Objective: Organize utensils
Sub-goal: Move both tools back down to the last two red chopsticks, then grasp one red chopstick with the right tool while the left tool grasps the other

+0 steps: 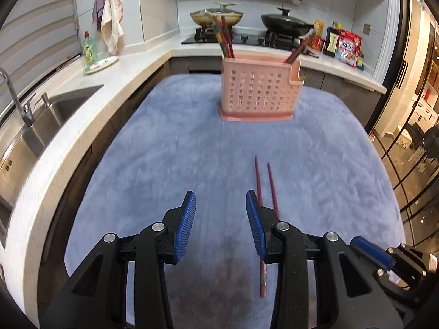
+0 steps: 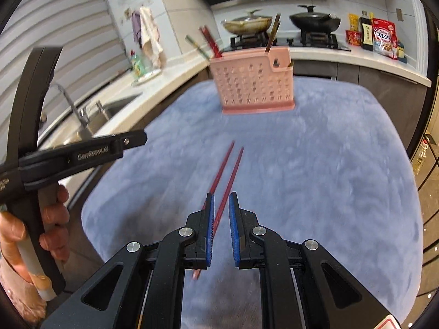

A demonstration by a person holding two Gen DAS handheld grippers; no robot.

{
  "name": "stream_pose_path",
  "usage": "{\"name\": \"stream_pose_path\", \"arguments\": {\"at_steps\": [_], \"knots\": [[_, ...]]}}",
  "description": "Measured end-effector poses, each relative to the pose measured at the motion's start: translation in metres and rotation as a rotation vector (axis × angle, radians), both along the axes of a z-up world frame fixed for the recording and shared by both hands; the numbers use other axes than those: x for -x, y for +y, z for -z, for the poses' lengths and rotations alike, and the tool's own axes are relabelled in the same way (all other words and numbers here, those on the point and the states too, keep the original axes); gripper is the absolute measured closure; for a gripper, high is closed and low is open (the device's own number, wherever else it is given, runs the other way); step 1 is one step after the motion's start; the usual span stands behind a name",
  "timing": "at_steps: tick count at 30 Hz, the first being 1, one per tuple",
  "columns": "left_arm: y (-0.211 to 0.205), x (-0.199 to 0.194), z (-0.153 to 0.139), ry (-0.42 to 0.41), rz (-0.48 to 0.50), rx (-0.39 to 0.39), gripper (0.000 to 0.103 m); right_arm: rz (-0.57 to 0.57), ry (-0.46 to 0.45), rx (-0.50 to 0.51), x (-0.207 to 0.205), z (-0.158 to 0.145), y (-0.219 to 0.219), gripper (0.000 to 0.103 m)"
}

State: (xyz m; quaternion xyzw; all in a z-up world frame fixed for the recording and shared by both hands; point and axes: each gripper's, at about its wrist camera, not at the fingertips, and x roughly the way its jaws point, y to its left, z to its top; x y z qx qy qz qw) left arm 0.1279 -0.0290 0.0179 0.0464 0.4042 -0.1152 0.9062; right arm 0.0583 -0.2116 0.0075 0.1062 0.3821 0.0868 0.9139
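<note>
Looking from the left tool [image 1: 221,205], its jaws wide with nothing in them, two thin red chopsticks [image 1: 270,183] lie on the blue tabletop [image 1: 164,150] near the pink holder [image 1: 258,93], and from the right tool [image 2: 221,205], jaws narrow around one chopstick, squeeze both together gently.

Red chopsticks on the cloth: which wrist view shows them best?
The right wrist view: the red chopsticks run out between its fingers, mostly unobstructed. The left wrist view has them partly hidden behind a finger.
</note>
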Motion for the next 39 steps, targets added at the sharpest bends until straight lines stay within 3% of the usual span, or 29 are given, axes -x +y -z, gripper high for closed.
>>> {"name": "stream_pose_path", "arguments": {"at_steps": [8,15,30,35,39], "knots": [[0.015,0.027,0.045,0.076,-0.034,-0.026,0.067,-0.070,0.090,0.039,0.027,0.051,0.040,0.091],[0.031,0.040,0.062,0.102,-0.072,-0.021,0.060,-0.088,0.130,0.038,0.026,0.070,0.054,0.091],[0.034,0.053,0.080,0.142,-0.069,-0.022,0.059,-0.024,0.159,0.026,0.012,0.089,0.049,0.084],[0.028,0.054,0.082,0.147,-0.053,-0.016,0.059,-0.010,0.154,0.039,0.013,0.089,0.045,0.094],[0.017,0.056,0.083,0.140,-0.028,-0.008,0.048,0.053,0.155,0.026,0.017,0.087,0.027,0.096]]}}
